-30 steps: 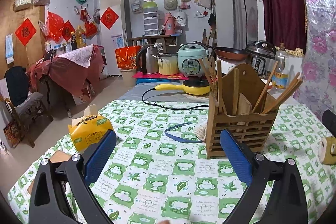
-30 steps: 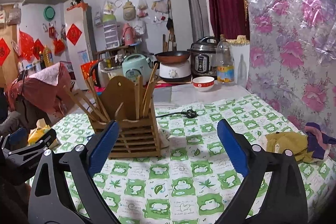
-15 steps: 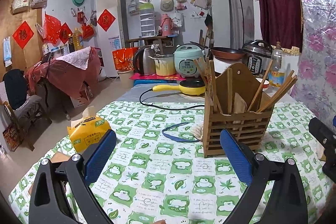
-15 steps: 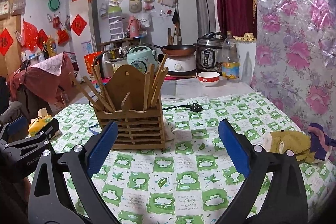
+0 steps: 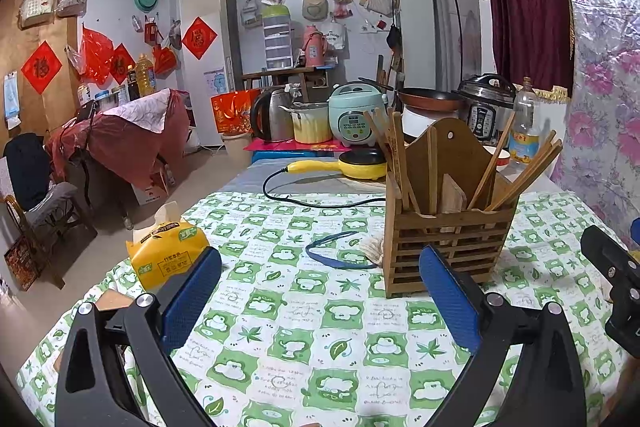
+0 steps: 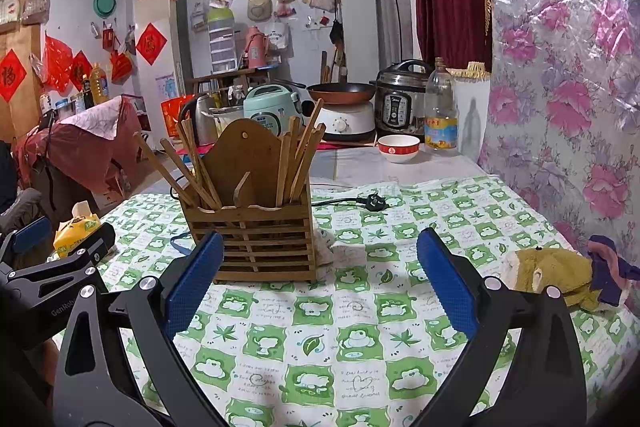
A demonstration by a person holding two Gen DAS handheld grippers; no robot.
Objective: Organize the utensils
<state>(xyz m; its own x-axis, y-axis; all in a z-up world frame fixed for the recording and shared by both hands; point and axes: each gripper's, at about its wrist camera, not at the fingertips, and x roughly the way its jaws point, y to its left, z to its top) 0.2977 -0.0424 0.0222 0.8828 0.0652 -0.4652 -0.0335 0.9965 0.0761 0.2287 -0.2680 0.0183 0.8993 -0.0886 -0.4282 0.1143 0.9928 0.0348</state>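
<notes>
A wooden slatted utensil holder stands on the green-and-white checked tablecloth, with several wooden chopsticks leaning in its two compartments. It also shows in the right wrist view with its chopsticks. My left gripper is open and empty, low over the cloth, in front and left of the holder. My right gripper is open and empty, in front of the holder and slightly to its right. The left gripper's body shows at the left edge of the right wrist view.
A yellow tissue pack lies at the table's left edge. A blue band and black power cord lie behind. A yellow frying pan, cookers, a red bowl and oil bottle stand beyond. Crumpled cloths lie right.
Both grippers have drawn back and shifted a little; the holder looks slightly farther and more centred in the right view. Both stay open and empty.
</notes>
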